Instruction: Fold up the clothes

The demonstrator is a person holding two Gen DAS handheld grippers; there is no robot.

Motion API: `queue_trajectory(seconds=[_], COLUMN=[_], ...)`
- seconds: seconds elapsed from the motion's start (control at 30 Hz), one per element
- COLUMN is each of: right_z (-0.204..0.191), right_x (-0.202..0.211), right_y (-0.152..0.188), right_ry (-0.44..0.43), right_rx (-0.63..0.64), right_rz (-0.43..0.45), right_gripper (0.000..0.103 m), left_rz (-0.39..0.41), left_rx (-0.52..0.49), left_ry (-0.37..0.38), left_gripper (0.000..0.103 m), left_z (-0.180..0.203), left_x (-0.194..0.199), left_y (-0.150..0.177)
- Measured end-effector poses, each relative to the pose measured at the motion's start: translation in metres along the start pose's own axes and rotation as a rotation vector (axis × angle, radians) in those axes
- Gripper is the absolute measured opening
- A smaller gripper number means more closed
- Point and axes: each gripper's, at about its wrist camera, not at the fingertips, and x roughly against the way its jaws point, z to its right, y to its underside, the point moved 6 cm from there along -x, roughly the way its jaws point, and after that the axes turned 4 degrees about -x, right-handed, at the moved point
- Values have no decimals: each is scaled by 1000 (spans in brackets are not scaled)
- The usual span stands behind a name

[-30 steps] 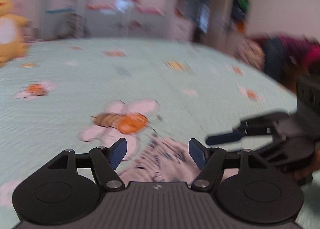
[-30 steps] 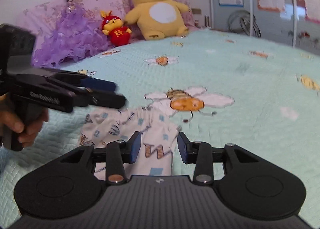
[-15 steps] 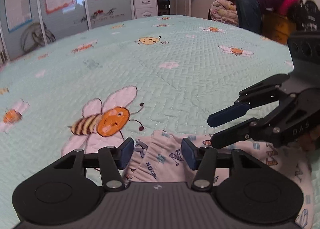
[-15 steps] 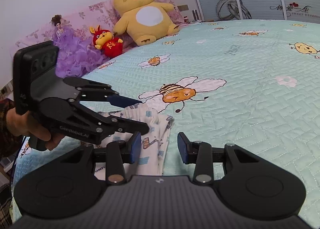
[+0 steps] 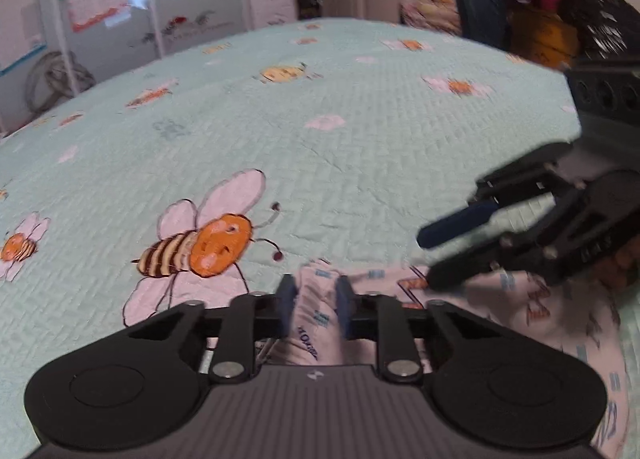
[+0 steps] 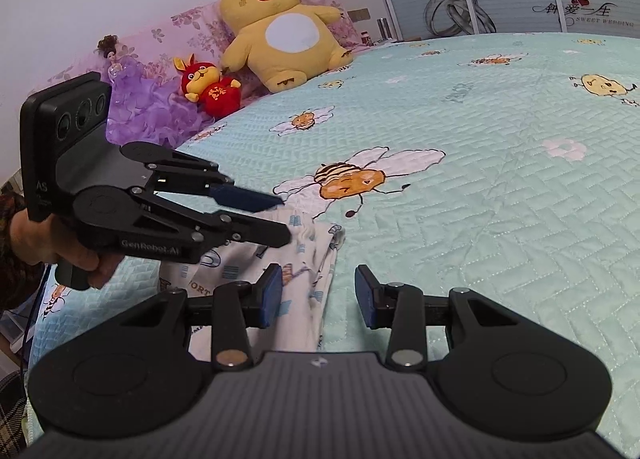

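Only the right wrist view shows the yellow plush (image 6: 280, 29) beyond the left tongs (image 6: 280, 219).

"GenRobot.AI" on side of left gripper (image 6: 280, 219); "AS" on its camera block. "SWEET WEDDING" on wardrobe door (image 6: 592, 15). "ORT" frag. on printed garment (image 6: 240, 271).

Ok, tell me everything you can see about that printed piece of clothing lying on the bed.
The garment is soft, thin fabric, white to pale pink, printed with small letters and blue and orange motifs. It lies crumpled on the mint quilted bedspread, its far edge beside a bee print. The left gripper is closing on a bunched fold at that edge, cloth between its pads. The right gripper stands open over its edge, not pinching it.
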Motion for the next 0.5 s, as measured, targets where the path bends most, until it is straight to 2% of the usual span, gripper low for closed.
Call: queue_trajectory(seconds=[0.03,0.1,0.2,0.27,0.3,0.33,0.4,0.5], right_z=[1,2,1,0,0,0,0,4], right_x=[0,0,-3,-6,-6,-3,7,7], right_y=[0,0,0,0,-1,-3,-8,-7], right_ry=[-3,-12,-37,-62,-71,-80,-99,-36], right_rx=[-5,-13,-15,-24,-29,-43,-79,-77], right_rz=[0,-1,-11,-27,-30,-17,26,33], right_gripper=[41,41,41,40,35,24,16,16], left_rz=[-15,-34,-34,-3,14,31,64,-27], left_rx=[-17,18,231,399,482,535,619,638], left_ry=[5,49,165,278,337,389,491,487], left_gripper=[18,12,10,9,9,9,9,9], left_z=[1,-3,-26,-42,-50,-56,-67,-78], left_x=[-1,-4,-5,-1,2,4,9,-15], left_y=[-1,0,2,4,4,4,4,16])
